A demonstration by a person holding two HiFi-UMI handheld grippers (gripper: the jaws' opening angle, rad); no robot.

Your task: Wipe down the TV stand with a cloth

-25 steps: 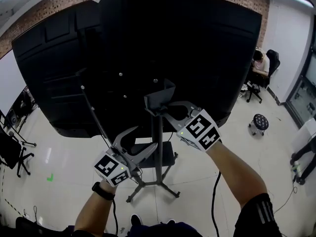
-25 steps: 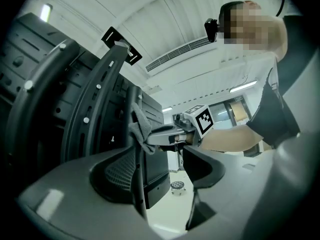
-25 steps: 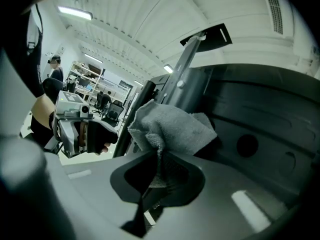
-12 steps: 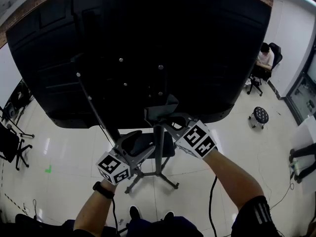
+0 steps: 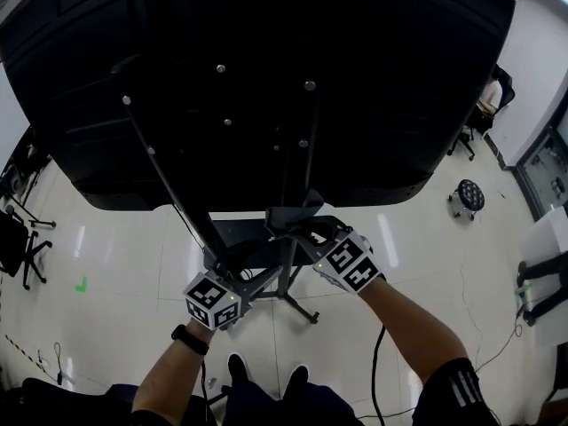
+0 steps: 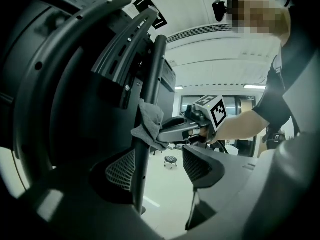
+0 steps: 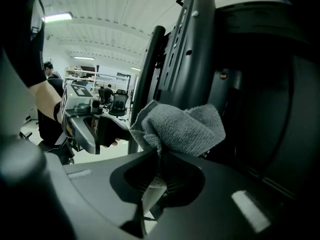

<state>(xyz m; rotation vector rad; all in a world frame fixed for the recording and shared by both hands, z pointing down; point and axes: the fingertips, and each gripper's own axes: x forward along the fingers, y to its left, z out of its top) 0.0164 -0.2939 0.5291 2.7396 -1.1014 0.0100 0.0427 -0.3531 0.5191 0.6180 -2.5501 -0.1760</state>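
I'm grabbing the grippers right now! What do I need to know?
Right gripper: jaws shut on the grey cloth, which is pressed against the TV stand's upright pole.
Left gripper: jaws apart, gripping nothing, with the pole running between them.
Done: the pictures don't show how much is already wiped.
Left: probably rub the cloth along the pole, then the rest of the stand.
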